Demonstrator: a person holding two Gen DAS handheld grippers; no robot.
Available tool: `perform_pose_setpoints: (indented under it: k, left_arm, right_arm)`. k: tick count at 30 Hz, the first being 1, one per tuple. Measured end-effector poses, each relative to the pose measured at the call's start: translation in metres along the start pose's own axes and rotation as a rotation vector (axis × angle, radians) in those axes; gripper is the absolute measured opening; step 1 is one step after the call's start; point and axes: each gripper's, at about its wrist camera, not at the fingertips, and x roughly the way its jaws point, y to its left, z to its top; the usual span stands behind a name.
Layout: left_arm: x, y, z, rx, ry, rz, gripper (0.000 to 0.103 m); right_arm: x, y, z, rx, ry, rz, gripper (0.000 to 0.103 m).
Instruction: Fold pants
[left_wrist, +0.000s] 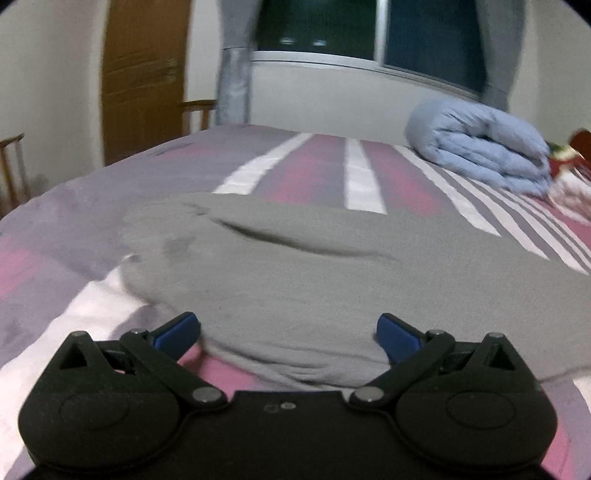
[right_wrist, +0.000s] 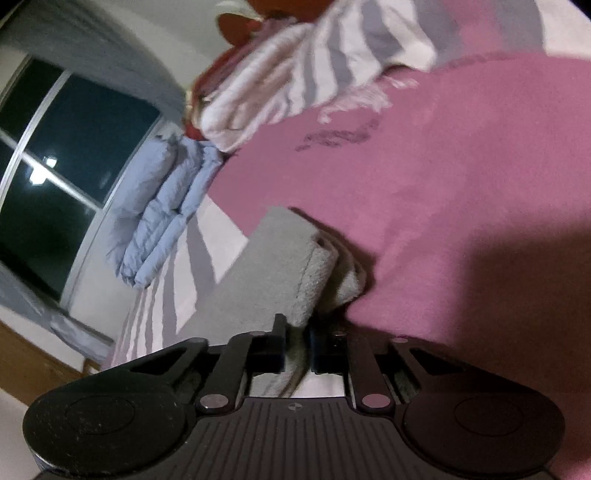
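The left claw sits lowest in its view, its blue-tipped fingers spread wide and released, the near hem of the gray pants lying between them without being pinched. The pants lie flat on the bed, spread across its striped pink, gray and white cover, their long axis running crosswise to this claw — one end trails off to the right edge of the view, the other ends in a rounded fold toward the bed's left side. A shallow crease runs along the same line near their far edge. Toward the bed's far right corner sits a folded blue quilt, well apart from the pants. In the right wrist view the right claw is clenched on a fold of the gray pants — fabric is pressed between the nearly closed fingers, and the cloth stretches away from them toward the striped part of the cover, over pink sheet.
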Motion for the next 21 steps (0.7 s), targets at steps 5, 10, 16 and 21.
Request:
perform_pose_setpoints:
  k: [5,10,16,21]
  left_arm:
    - [0.002,0.034,0.0,-0.135,0.026,0.025,0.097]
    - [-0.001,0.056,-0.001,-0.215,0.021,0.037,0.097]
    - [-0.016,0.069,-0.002,-0.162,-0.007,0.092,0.097]
    - [-0.02,0.094,-0.007,-0.219,0.01,0.102,0.097]
  right_arm:
    - [-0.011,0.051,-0.008,-0.102,-0.068,0.046,0.008]
    - [0.003,0.149,-0.036,-0.255,-0.059,0.188,0.008]
    - [0.042,0.267,-0.124,-0.4,0.064,0.38,0.008]
    - [0.077,0.313,-0.237,-0.529,0.252,0.461,0.008]
